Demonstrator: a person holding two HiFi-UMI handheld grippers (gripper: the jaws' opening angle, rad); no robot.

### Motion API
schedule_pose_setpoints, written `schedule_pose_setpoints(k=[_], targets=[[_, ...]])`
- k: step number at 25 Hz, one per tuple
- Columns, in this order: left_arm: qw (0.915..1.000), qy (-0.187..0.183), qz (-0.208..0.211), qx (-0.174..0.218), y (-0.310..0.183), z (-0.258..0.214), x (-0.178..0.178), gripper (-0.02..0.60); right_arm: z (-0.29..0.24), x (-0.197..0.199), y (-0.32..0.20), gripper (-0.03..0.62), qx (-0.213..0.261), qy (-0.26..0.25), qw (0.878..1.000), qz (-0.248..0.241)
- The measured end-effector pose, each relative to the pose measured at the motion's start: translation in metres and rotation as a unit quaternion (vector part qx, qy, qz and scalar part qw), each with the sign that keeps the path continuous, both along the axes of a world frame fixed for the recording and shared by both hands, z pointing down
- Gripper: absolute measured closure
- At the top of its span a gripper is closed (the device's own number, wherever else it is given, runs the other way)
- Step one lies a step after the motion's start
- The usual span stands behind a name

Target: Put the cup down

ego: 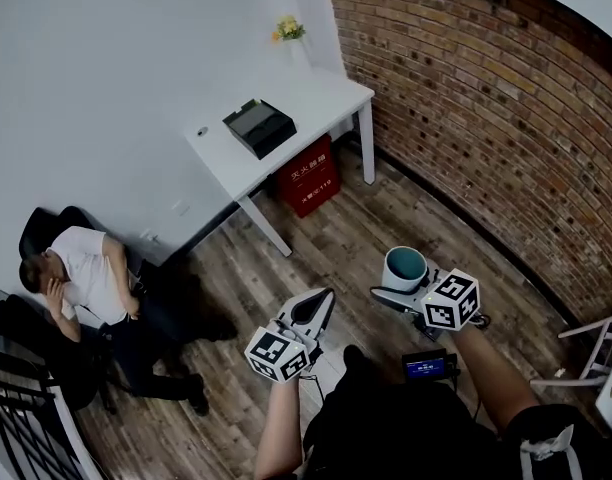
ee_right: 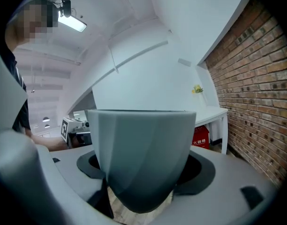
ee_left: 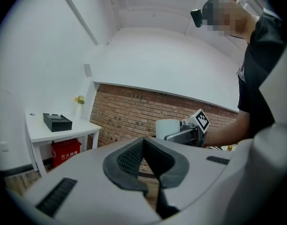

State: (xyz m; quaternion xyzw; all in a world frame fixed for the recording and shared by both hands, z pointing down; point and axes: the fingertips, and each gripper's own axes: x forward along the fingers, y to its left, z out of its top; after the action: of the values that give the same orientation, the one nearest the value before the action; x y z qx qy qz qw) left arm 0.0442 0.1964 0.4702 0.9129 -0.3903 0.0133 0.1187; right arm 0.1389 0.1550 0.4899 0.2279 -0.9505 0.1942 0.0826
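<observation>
Currently the pale grey faceted cup with teal inside (ego: 405,266) stands upright, clamped in the jaws of the right gripper (ego: 394,296), over wood-plank floor (ego: 316,238), white table (ego: 286,133) well apart ahead-left; left gripper (ego: 319,306) pinched together, empty.

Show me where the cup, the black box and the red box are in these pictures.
cup (ego: 404,265): head view, the inside of its open top.
black box (ego: 258,126): head view, its top face.
red box (ego: 310,178): head view, its front face, under the table.
</observation>
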Motion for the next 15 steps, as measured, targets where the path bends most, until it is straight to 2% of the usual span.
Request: schedule_pose_setpoints(k=[8, 15], targets=[[0.9999, 0.004, 0.009, -0.002, -0.081, 0.003, -0.064, 0.574, 0.005, -0.070, -0.085, 0.203, -0.011, 0.003, 1.000, -0.001], [0.9997, 0.003, 0.018, -0.018, -0.125, 0.013, -0.094, 0.574, 0.014, -0.100, -0.132, 0.203, -0.026, -0.003, 1.000, 0.004]])
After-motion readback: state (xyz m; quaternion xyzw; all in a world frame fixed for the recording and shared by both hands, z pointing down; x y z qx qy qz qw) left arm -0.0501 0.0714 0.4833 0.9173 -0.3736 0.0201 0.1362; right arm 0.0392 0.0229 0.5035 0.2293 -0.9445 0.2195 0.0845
